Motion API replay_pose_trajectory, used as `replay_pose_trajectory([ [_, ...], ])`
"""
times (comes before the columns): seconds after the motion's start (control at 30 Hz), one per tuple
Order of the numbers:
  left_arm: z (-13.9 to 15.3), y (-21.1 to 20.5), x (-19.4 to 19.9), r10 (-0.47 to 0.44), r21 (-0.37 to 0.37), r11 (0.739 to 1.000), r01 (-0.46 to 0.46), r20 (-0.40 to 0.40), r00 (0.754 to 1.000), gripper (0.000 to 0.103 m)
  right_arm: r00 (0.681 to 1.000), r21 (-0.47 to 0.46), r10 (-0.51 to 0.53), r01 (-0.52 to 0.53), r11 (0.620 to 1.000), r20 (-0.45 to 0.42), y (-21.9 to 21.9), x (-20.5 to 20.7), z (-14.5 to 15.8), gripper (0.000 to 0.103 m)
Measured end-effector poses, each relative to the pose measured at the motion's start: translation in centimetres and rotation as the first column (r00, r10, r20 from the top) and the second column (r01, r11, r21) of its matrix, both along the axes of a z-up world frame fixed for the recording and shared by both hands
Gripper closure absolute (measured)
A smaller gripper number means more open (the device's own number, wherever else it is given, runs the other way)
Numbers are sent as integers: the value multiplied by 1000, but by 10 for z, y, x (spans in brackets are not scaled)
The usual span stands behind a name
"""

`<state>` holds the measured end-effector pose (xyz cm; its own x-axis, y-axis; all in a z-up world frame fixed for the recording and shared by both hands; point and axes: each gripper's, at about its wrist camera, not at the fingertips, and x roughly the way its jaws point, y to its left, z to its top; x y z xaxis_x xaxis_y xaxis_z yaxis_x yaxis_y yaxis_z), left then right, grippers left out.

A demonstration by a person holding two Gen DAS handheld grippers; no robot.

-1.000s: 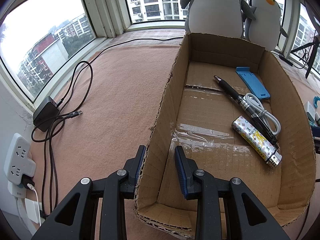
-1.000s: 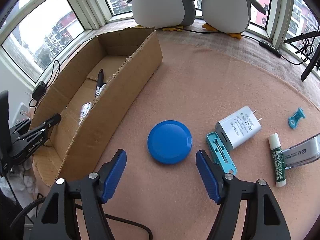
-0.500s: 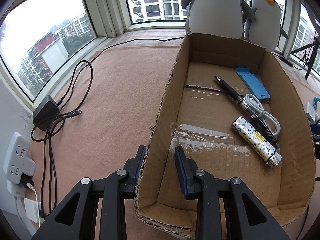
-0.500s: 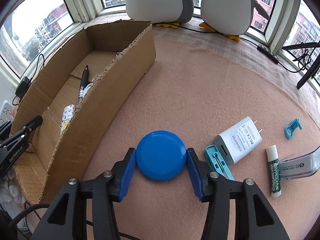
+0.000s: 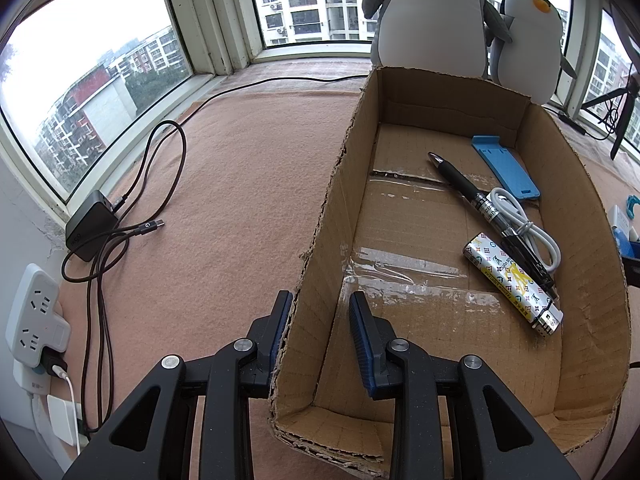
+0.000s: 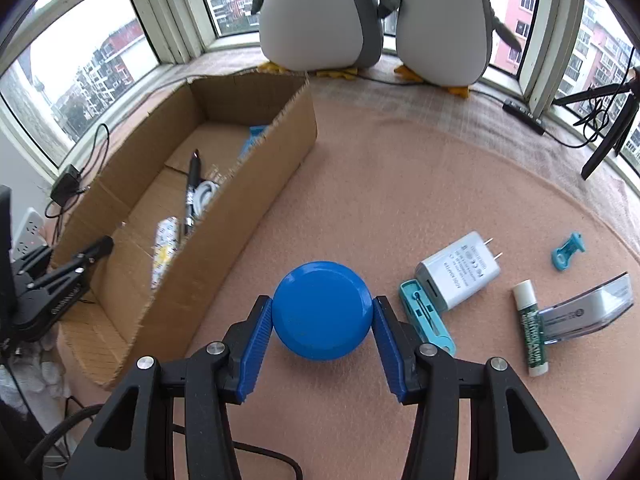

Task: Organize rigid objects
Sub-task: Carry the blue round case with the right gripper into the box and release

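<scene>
My right gripper (image 6: 323, 312) is shut on a blue round disc (image 6: 322, 310) and holds it lifted above the pink mat. My left gripper (image 5: 318, 312) straddles the left wall of the cardboard box (image 5: 320, 220); its right pad stands clear of the wall inside, so the jaws are open. The box also shows in the right wrist view (image 6: 240, 200). Inside lie a black pen (image 5: 480, 204), a white cable (image 5: 528, 228), a patterned lighter (image 5: 514, 280) and a blue flat piece (image 5: 504, 168).
On the mat right of the disc lie a white charger (image 6: 460, 272), a teal case (image 6: 426, 320), a lip balm stick (image 6: 532, 328), a clear stapler-like piece (image 6: 588, 312) and a teal clip (image 6: 568, 250). Two plush penguins (image 6: 320, 12) stand at the back. A power strip (image 5: 36, 312) and cables (image 5: 120, 220) lie left.
My right gripper moved onto the blue disc, closed on it, then lifted it off the mat. My left gripper has stayed at the box wall.
</scene>
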<state>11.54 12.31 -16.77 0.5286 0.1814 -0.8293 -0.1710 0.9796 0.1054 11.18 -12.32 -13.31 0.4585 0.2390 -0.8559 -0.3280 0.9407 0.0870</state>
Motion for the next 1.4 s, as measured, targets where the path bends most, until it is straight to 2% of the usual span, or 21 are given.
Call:
replay_pose_trajectory([
  [0.33, 0, 1, 0, 0, 0, 1000, 0, 0, 1000, 72, 992, 66, 57, -64, 996, 111, 28, -2, 57, 57],
  [0.57, 0, 0, 0, 0, 0, 1000, 0, 1, 1000, 72, 983, 93, 107, -122, 988, 151, 63, 7, 77, 57],
  [0.93, 0, -1, 1, 1, -2, 1000, -1, 3, 1000, 72, 978, 60, 170, -178, 982, 118, 111, 27, 61, 57],
  [1.4, -1, -1, 1, 1, -2, 1000, -1, 3, 1000, 72, 981, 40, 172, -176, 984, 89, 122, 39, 40, 57],
])
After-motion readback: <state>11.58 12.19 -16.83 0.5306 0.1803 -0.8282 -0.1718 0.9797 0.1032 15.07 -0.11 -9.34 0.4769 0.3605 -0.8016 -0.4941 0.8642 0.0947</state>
